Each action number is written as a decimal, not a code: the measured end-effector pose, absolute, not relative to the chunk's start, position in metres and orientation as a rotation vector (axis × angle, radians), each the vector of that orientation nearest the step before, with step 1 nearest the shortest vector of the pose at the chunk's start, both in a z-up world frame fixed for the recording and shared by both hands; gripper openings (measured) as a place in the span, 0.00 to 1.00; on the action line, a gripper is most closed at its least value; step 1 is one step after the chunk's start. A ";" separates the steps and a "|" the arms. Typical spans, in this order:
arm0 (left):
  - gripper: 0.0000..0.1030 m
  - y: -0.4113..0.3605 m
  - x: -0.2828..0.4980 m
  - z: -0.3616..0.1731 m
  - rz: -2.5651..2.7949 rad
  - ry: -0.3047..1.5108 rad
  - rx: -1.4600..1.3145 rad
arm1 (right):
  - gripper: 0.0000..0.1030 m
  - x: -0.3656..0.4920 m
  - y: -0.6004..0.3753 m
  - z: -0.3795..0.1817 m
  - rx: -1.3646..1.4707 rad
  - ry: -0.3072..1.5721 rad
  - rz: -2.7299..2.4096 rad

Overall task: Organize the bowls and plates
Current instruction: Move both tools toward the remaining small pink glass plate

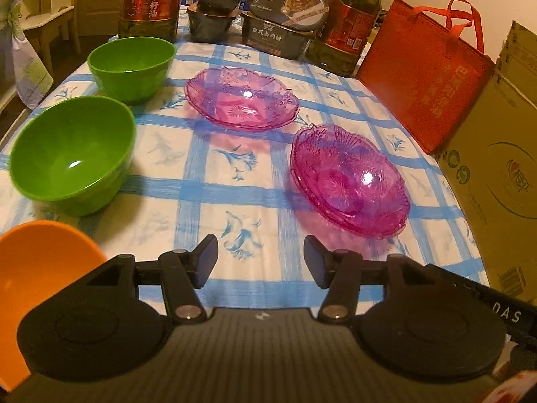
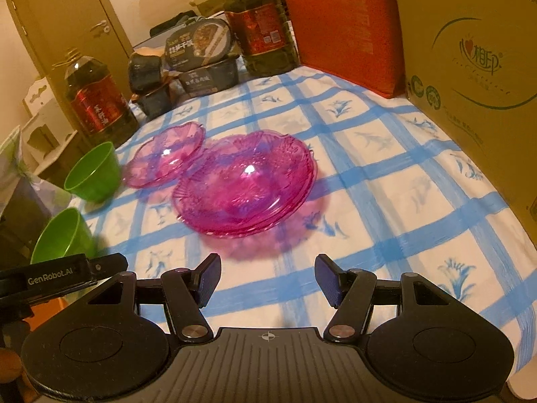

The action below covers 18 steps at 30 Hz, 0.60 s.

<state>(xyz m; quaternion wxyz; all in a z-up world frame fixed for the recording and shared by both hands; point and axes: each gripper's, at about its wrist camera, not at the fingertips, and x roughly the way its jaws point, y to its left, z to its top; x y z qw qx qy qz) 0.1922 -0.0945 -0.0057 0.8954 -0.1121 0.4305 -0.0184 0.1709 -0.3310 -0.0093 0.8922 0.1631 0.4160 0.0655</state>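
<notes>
Nearest the right gripper (image 2: 267, 280), a stack of pink plates (image 2: 246, 184) sits mid-table on the blue-checked cloth (image 2: 386, 181), with a single pink plate (image 2: 164, 156) just behind it; how many plates the stack holds is hard to make out. Two green bowls (image 1: 72, 154) (image 1: 131, 67) stand well apart from the plates at the table's left side. An orange bowl (image 1: 37, 262) shows only in the left wrist view, cut off by the frame and partly hidden behind the left gripper (image 1: 261, 262). Both grippers hang over the cloth with jaws partway open and nothing between them. The right wrist view alone shows "GenRobot.AI" on the left gripper's body; the left view shows "DAS" on the other. Behind stand oil bottles (image 2: 95, 97) with red labels, boxed meals (image 1: 285, 3) with Chinese print, a red bag (image 1: 423, 74) and a cardboard box (image 2: 470, 67) whose writing is too blurred to read.
</notes>
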 end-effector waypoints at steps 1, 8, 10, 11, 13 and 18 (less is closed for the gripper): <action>0.52 -0.094 0.189 -0.005 -0.037 0.893 -0.229 | 0.61 0.169 -0.329 -0.008 0.337 0.863 0.139; 0.57 -0.089 0.176 0.005 -0.035 0.881 -0.216 | 0.63 0.161 -0.317 0.000 0.327 0.859 0.160; 0.59 -0.087 0.175 0.009 -0.038 0.873 -0.221 | 0.64 0.160 -0.315 0.002 0.322 0.857 0.165; 0.60 -0.086 0.174 0.010 -0.036 0.869 -0.220 | 0.64 0.159 -0.314 0.003 0.320 0.854 0.167; 0.64 -0.085 0.173 0.012 -0.034 0.864 -0.221 | 0.64 0.159 -0.312 0.005 0.316 0.851 0.170; 0.67 -0.083 0.173 0.016 -0.032 0.854 -0.216 | 0.65 0.159 -0.310 0.007 0.312 0.849 0.173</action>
